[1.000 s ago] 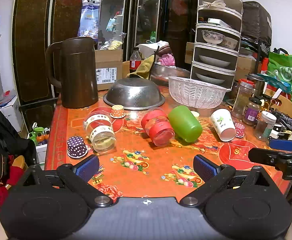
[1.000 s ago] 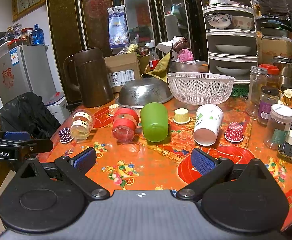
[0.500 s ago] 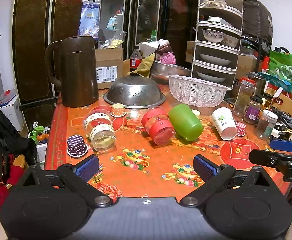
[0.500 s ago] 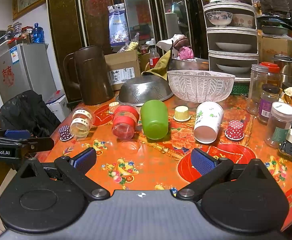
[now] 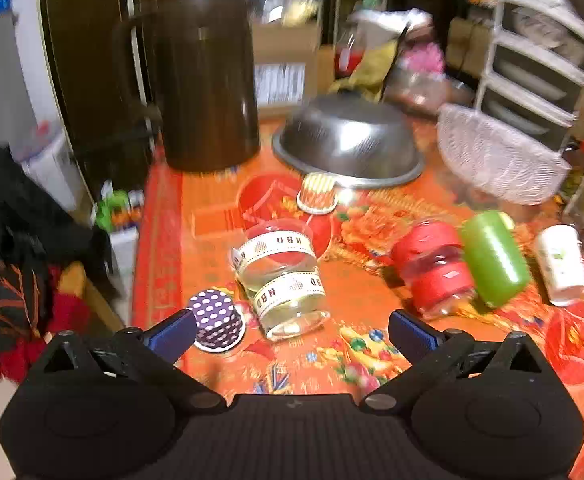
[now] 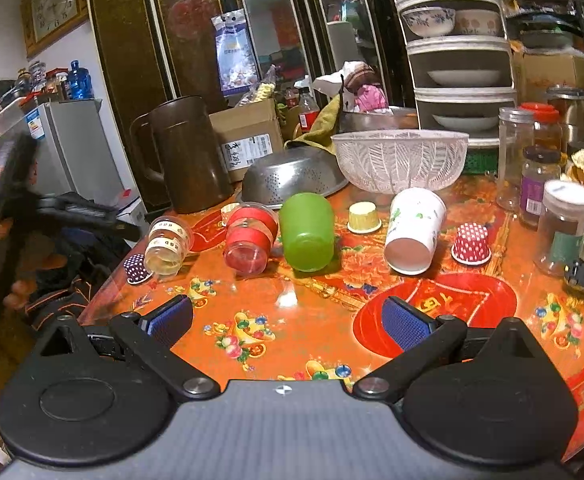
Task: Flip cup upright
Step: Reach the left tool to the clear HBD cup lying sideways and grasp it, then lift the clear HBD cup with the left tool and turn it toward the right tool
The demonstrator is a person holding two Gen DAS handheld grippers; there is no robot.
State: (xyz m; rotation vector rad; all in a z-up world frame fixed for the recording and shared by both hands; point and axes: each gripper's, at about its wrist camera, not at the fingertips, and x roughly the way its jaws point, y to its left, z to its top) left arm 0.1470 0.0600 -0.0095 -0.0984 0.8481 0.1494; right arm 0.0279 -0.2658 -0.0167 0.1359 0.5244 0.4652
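Note:
Several cups lie on their sides on the orange table. A clear cup with white tape bands (image 5: 281, 280) (image 6: 167, 246) lies just ahead of my left gripper (image 5: 292, 330), which is open and empty. Beside it lie a clear cup with red bands (image 5: 432, 268) (image 6: 249, 236), a green cup (image 5: 492, 258) (image 6: 307, 232) and a white paper cup (image 5: 560, 264) (image 6: 412, 228). My right gripper (image 6: 287, 320) is open and empty near the table's front edge, short of the green cup.
A brown pitcher (image 5: 207, 84) (image 6: 189, 156), an upturned steel colander (image 5: 348, 140) (image 6: 292, 174) and a white basket (image 6: 400, 156) stand behind. Small cupcake liners (image 5: 215, 320) (image 6: 470, 242) sit among the cups. Glass jars (image 6: 564, 228) stand at the right.
My left gripper has moved forward and left, closer to the tape-banded clear cup; its view is blurred. The right gripper has barely moved.

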